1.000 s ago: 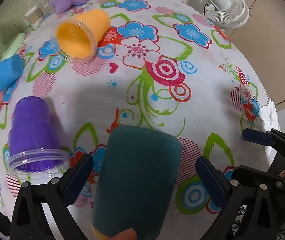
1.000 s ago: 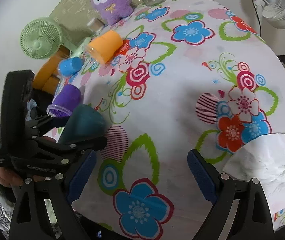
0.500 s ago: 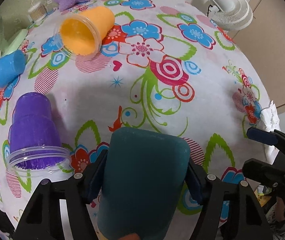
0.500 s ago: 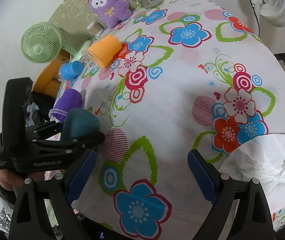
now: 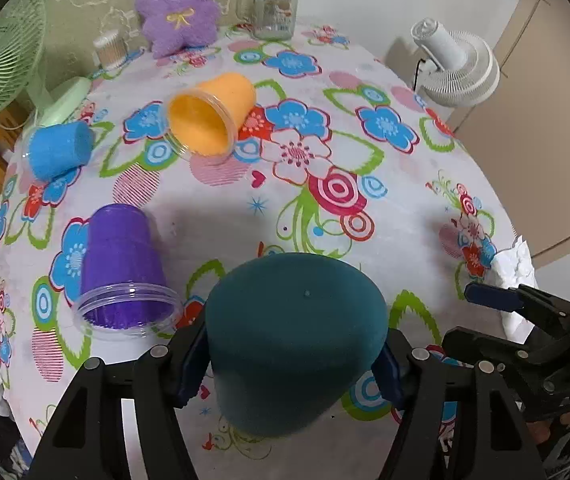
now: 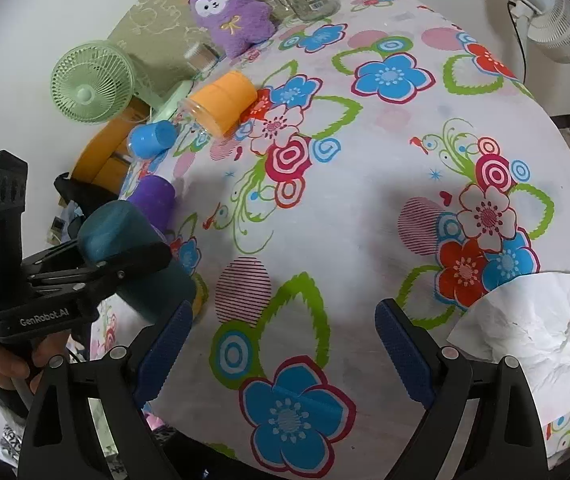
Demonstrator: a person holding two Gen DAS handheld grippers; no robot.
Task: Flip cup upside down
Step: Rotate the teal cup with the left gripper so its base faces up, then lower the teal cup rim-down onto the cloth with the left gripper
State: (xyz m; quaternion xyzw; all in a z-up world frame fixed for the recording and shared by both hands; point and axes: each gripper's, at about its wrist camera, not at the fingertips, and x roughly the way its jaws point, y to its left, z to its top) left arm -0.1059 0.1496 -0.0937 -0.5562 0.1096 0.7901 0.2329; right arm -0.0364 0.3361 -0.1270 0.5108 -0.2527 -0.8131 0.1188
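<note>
My left gripper (image 5: 291,364) is shut on a dark teal cup (image 5: 295,336) and holds it above the near edge of the flowered table, closed base pointing up and away from me. The same cup (image 6: 125,240) shows in the right wrist view, clamped and tilted above the table's left edge. My right gripper (image 6: 283,338) is open and empty over the near right part of the table; it also shows in the left wrist view (image 5: 525,312).
A purple cup (image 5: 121,268), an orange cup (image 5: 213,120) and a blue cup (image 5: 59,150) lie on their sides on the flowered tablecloth (image 5: 365,184). A purple plush (image 5: 177,4), glass jar (image 5: 275,4), green fan (image 6: 91,82) and crumpled white paper (image 6: 533,320) stand around the edges.
My left gripper closed on the teal cup, then lifted and tipped it so its base faces up. The right gripper stayed open in place.
</note>
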